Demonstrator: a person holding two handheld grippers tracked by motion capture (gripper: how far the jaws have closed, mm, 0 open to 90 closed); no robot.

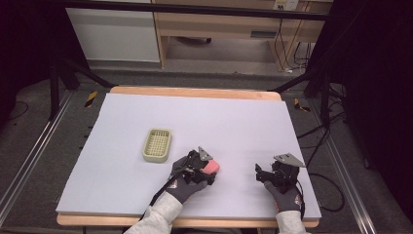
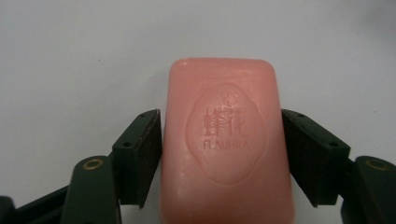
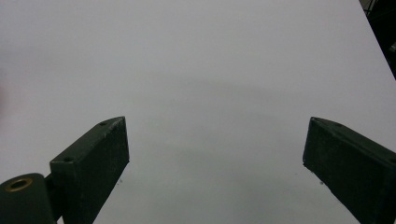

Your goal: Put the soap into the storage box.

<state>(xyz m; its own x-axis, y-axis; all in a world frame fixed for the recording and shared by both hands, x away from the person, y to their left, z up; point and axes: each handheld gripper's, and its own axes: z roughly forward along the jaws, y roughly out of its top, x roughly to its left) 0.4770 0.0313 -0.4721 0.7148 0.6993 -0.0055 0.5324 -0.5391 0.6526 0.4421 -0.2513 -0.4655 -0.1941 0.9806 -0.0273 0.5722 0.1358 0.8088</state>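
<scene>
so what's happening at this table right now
A person holds tongs in each hand. The left tongs are closed on a pink bar of soap, just right of a pale green soap dish that sits empty. The right tongs are open over the bare white tabletop, holding nothing.

On the white-covered bench (image 1: 146, 117), the left gripper (image 1: 210, 170) holds a pink soap bar (image 1: 211, 167) just right of a pale green slatted soap dish (image 1: 157, 145). The right gripper (image 1: 261, 173) rests well apart, near the bench's right front, its fingers empty.
</scene>
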